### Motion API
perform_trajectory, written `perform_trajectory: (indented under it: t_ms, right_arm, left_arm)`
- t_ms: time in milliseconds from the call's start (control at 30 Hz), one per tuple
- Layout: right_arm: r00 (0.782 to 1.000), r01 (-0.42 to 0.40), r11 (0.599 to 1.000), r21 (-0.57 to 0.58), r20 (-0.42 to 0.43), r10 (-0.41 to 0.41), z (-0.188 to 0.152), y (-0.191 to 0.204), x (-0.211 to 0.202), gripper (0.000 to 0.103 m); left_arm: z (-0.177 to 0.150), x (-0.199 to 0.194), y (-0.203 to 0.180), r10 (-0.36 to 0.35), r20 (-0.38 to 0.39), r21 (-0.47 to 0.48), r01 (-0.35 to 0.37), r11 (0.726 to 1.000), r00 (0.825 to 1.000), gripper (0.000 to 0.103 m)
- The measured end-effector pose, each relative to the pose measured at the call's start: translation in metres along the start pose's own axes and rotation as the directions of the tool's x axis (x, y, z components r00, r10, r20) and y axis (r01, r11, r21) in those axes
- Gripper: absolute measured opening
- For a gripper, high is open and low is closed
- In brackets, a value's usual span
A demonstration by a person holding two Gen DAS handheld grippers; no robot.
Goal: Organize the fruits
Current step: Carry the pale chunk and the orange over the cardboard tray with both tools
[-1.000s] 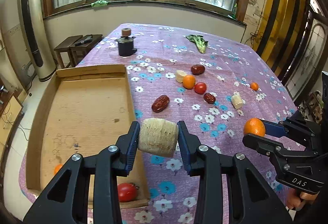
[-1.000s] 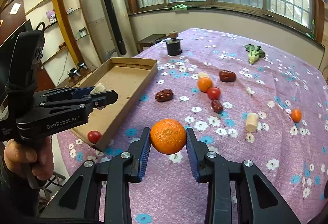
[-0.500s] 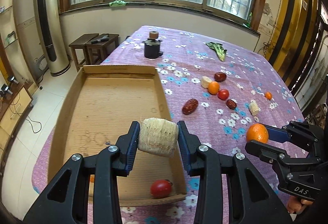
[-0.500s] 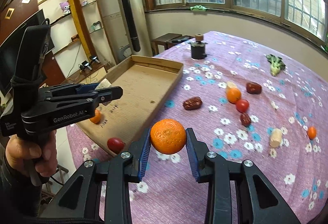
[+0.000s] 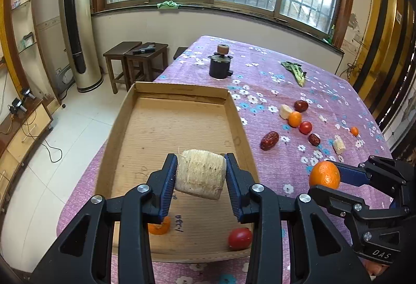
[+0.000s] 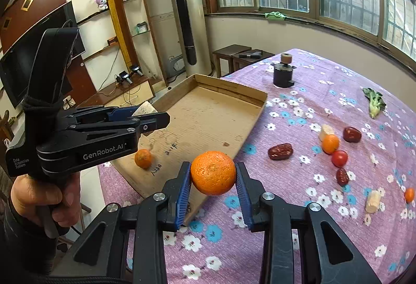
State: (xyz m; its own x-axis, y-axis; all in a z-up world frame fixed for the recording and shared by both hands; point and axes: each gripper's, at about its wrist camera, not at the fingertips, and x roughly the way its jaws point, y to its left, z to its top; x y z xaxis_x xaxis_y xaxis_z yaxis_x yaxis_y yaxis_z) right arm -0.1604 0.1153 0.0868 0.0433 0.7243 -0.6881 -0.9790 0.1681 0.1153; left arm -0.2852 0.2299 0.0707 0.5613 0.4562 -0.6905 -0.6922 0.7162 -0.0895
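The left gripper (image 5: 200, 178) is holding a corn piece (image 5: 199, 173) above the cardboard tray (image 5: 182, 94); the right gripper (image 6: 213, 181) is holding an orange (image 6: 213, 172) just beside its near edge.

A pale fibrous chunk (image 5: 200, 174) hangs over the cardboard tray (image 5: 182, 94) — an orange (image 6: 213, 172) is clamped beside it; dates and tomatoes dot the tabletop (image 6: 299, 219).

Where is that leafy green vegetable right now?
The leafy green vegetable lies on the purple flowered tablecloth at the table's far end near the window, right of the dark cylindrical holder and beyond the scattered fruit.
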Motion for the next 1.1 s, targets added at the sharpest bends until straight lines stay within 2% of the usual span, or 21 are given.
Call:
perform_trajectory:
  t_ms: [500,833,1100]
  right_arm:
    - [0.999,-0.032,0.999,-0.011,-0.023,0.031,0.006,0.011,0.024,0.034]
    - [0.999,-0.042,0.998,0.040,-0.030,0.044,0.004,-0.001,0.037,0.034]
    - [0.995,-0.088,0.994,0.070,-0.037,0.090,0.013,-0.002,0.050,0.034]
  left_arm:
    - [0.002,0.006,0.027,0.033,-0.012,-0.042,-0.034,0.999,0.999,0.035]
    - [0.004,0.013,0.041,0.052,-0.025,-0.063,-0.054,0.997,0.998,0.035]
    - [0.002,0.030,0.048,0.060,-0.058,-0.063,-0.063,0.996,0.997,0.035]
